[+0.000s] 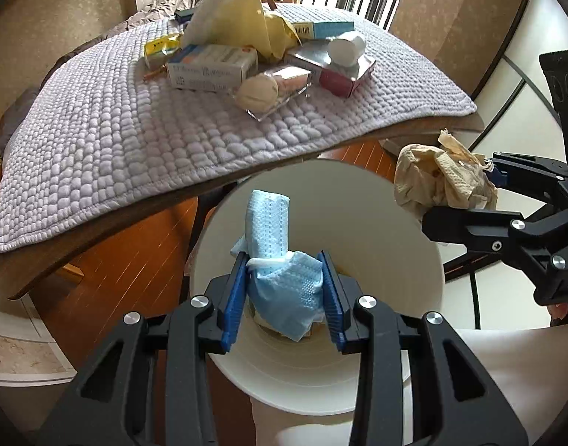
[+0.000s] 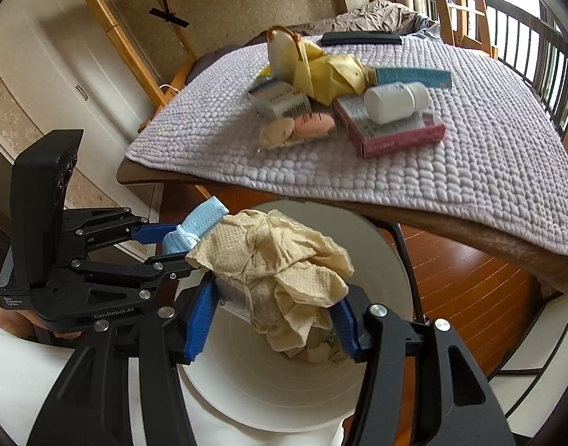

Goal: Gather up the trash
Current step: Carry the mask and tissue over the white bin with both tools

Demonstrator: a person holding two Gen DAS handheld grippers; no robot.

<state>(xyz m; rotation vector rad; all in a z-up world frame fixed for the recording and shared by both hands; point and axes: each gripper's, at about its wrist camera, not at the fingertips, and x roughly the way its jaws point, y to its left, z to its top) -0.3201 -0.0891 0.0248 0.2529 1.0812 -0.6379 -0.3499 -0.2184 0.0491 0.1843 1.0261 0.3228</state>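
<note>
My left gripper (image 1: 284, 260) is shut on a crumpled light blue face mask (image 1: 284, 282) and holds it over the mouth of a white bin (image 1: 395, 297). My right gripper (image 2: 272, 297) is shut on a wad of beige paper towel (image 2: 284, 260), also above the white bin (image 2: 380, 260). In the left wrist view the right gripper (image 1: 466, 200) holds the paper towel (image 1: 440, 182) at the bin's right rim. In the right wrist view the left gripper (image 2: 168, 245) holds the mask (image 2: 198, 223) just left of the towel.
A table with a lilac quilted mat (image 1: 135, 141) stands behind the bin. On it lie a yellow paper bag (image 1: 243, 15), several medicine boxes (image 1: 213, 67), a white bottle (image 2: 395, 102), a pink box (image 2: 399, 137) and a wrapped snack (image 2: 295, 130). Wooden floor (image 2: 469, 290) lies below.
</note>
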